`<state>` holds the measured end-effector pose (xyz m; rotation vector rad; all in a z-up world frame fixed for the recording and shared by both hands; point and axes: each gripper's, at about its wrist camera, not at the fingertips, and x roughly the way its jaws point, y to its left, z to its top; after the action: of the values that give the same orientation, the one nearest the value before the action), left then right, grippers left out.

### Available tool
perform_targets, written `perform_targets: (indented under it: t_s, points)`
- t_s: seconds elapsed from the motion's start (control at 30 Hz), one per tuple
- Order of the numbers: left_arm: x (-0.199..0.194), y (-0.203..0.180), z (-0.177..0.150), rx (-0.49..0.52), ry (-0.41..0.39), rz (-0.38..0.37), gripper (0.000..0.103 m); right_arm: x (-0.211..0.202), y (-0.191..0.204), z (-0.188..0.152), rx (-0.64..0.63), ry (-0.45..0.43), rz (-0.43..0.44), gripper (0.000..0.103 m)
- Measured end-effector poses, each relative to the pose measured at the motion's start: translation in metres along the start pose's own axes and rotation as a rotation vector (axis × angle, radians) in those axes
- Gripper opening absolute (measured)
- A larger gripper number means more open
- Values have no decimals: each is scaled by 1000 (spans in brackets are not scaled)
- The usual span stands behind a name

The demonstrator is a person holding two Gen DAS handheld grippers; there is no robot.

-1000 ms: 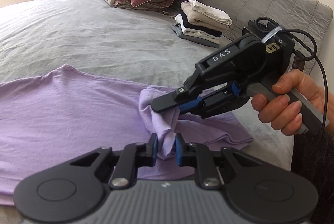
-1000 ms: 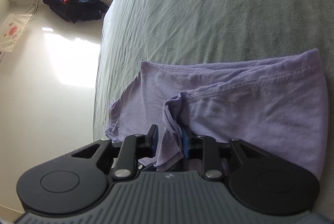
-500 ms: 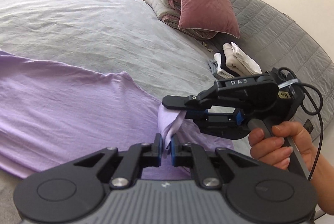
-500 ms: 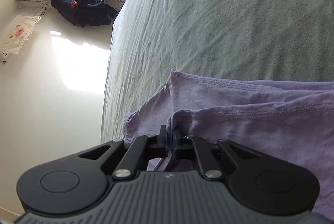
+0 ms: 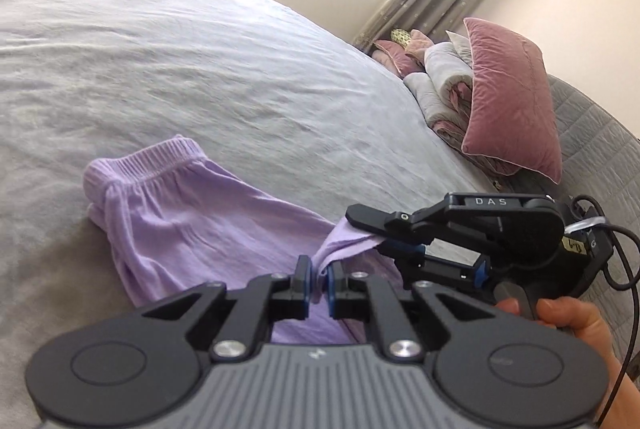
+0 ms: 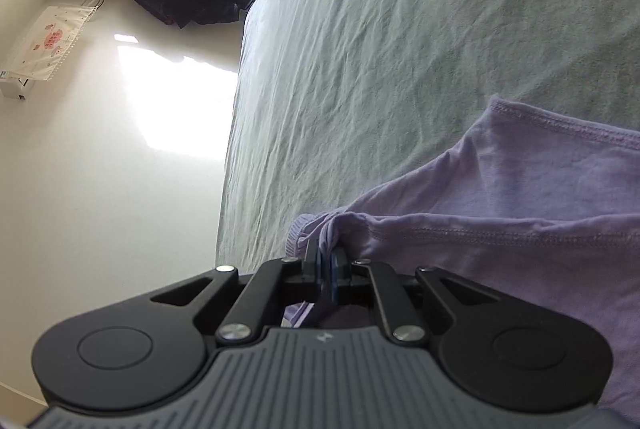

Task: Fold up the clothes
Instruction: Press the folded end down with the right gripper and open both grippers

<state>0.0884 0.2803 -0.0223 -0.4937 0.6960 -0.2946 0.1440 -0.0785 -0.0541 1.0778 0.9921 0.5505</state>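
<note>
Two hand-held grippers, left hand-held gripper (image 5: 317, 283) and right hand-held gripper (image 6: 327, 265), pinch one lilac garment (image 5: 192, 225).

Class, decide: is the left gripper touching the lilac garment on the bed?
Touching. The left wrist view shows the left gripper shut on a bunched fold of the lilac garment, fabric pinched between its blue pads.

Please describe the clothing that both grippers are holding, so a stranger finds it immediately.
On the wide grey bed, look near the front edge, away from the pink pillow. The lilac garment lies there, the only purple cloth, with a ribbed elastic band.
</note>
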Motion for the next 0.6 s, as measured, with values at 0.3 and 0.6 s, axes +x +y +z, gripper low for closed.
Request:
perform_targets:
  t_s: [0.3, 0.6]
  points:
    - [-16, 34, 13, -74, -139, 208, 8, 59, 12, -2, -27, 58, 30, 8]
    - [-19, 50, 12, -79, -241, 438, 9, 95, -9, 6, 127, 117, 33, 15]
